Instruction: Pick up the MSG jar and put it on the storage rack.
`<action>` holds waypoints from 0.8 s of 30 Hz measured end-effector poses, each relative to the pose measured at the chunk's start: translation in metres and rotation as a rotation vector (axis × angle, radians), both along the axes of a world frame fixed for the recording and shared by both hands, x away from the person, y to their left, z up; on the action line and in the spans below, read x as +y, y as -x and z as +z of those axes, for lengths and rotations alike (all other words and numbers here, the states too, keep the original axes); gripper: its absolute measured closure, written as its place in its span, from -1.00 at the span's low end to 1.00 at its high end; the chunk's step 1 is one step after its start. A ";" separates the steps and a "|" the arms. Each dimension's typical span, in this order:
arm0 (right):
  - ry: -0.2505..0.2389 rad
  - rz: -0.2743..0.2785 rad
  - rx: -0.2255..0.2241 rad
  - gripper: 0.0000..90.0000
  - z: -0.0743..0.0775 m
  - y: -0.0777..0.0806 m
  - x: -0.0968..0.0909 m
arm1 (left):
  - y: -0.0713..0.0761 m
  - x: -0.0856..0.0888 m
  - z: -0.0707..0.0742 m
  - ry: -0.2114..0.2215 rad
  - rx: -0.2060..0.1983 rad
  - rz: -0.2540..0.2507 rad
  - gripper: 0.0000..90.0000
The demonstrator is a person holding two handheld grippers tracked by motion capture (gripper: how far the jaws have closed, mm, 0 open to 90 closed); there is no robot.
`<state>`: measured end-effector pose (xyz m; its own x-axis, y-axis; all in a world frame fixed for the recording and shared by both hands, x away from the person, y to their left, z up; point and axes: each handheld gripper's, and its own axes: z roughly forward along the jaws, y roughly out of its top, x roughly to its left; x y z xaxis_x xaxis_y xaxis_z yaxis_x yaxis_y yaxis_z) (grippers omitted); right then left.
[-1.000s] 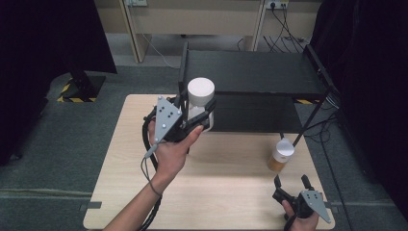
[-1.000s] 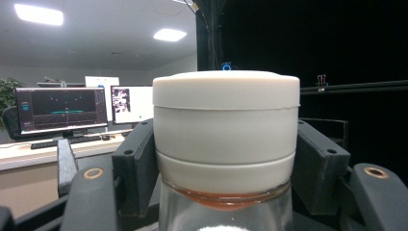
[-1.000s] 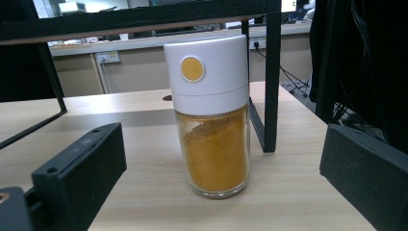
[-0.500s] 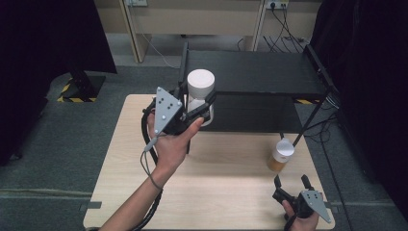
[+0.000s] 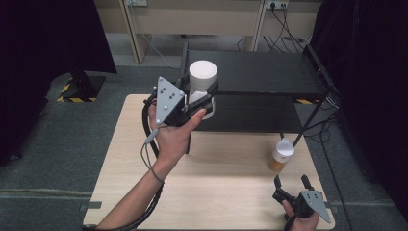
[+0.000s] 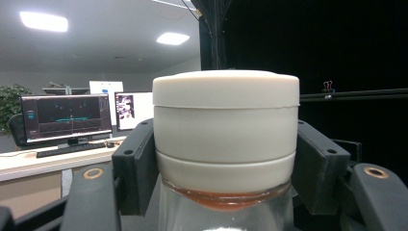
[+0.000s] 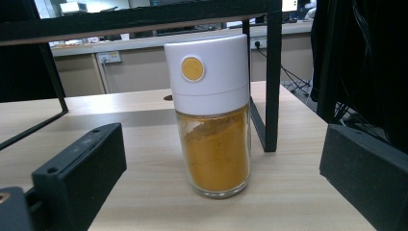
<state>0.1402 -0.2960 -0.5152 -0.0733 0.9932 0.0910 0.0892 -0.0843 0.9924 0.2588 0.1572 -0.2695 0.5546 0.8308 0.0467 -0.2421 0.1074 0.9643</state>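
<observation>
Left gripper [image 5: 202,98] jaws tight on white-capped jar [image 5: 202,79]; right gripper [image 5: 292,185] jaws apart, facing yellow spice jar [image 7: 211,115].

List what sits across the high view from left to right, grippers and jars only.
left gripper → white-capped jar held in it → yellow-powder jar on the table → right gripper

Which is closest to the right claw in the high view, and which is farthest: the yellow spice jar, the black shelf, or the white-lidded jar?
Measured from the right claw at the table's near right corner:
1. Yellow spice jar, standing on the table just beyond the claw.
2. Black shelf, at the back of the table; its slanted leg comes down beside the spice jar.
3. White-lidded jar, farthest, held up at the left by the left claw.
</observation>
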 end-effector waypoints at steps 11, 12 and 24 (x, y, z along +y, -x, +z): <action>-0.003 0.001 0.000 -0.95 0.000 0.000 -0.001 | -0.007 -0.003 0.012 -0.007 0.001 0.013 -0.25; -0.003 0.002 0.000 -0.95 0.000 0.000 -0.001 | -0.007 -0.003 0.013 -0.005 0.002 0.014 -0.25; -0.004 0.003 -0.003 -0.94 -0.001 0.000 -0.001 | -0.018 -0.004 0.027 -0.001 0.023 0.029 -0.25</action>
<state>0.1398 -0.2969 -0.5158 -0.0763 0.9926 0.0949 0.0862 -0.0882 0.9924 0.2765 0.1529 -0.2430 0.5315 0.8464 0.0349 -0.2226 0.0998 0.9698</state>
